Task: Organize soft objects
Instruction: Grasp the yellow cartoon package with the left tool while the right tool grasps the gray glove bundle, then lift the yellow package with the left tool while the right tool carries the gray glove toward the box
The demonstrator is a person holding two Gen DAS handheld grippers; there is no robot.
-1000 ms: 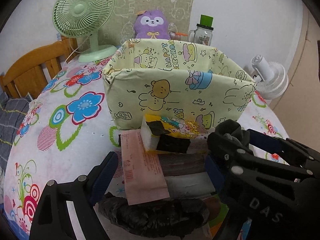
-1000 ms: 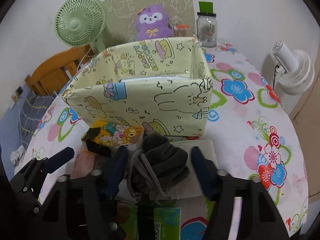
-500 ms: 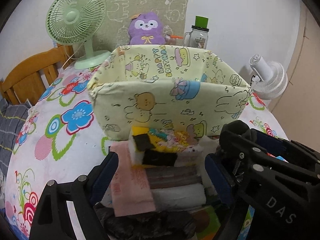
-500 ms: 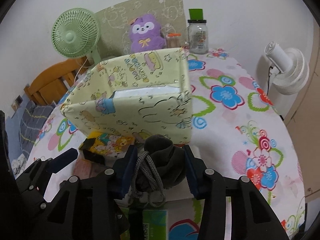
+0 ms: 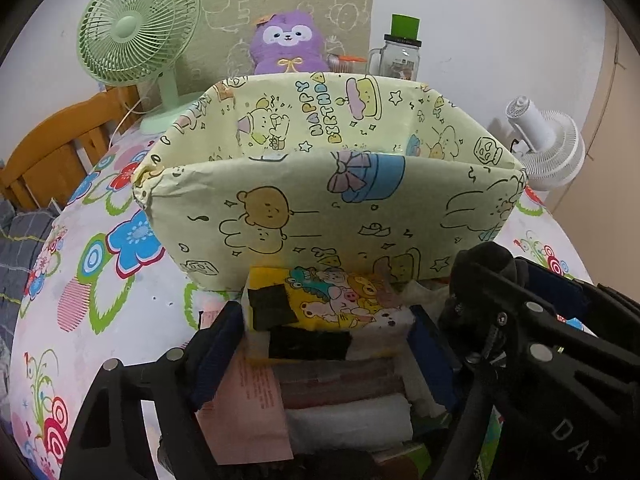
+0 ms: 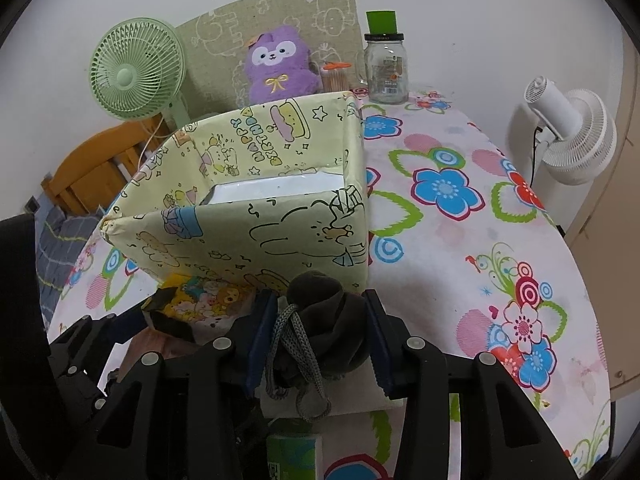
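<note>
My right fingers (image 6: 316,334) clench the dark pouch (image 6: 320,320); my left fingers (image 5: 332,344) straddle the yellow sponge (image 5: 320,300), grip uncertain. Both remain short of the box (image 5: 320,200) ahead, so most sorting is left.

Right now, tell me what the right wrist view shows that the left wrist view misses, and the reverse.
Only the right wrist view shows the box's white interior, and the right gripper closed on the dark drawstring pouch.

Only the left wrist view shows the pink paper sheet and rolled cloths between the left gripper's open fingers.

Both show the yellow cartoon box, the cartoon-printed sponge, green fan, purple plush, glass jar and white fan.
</note>
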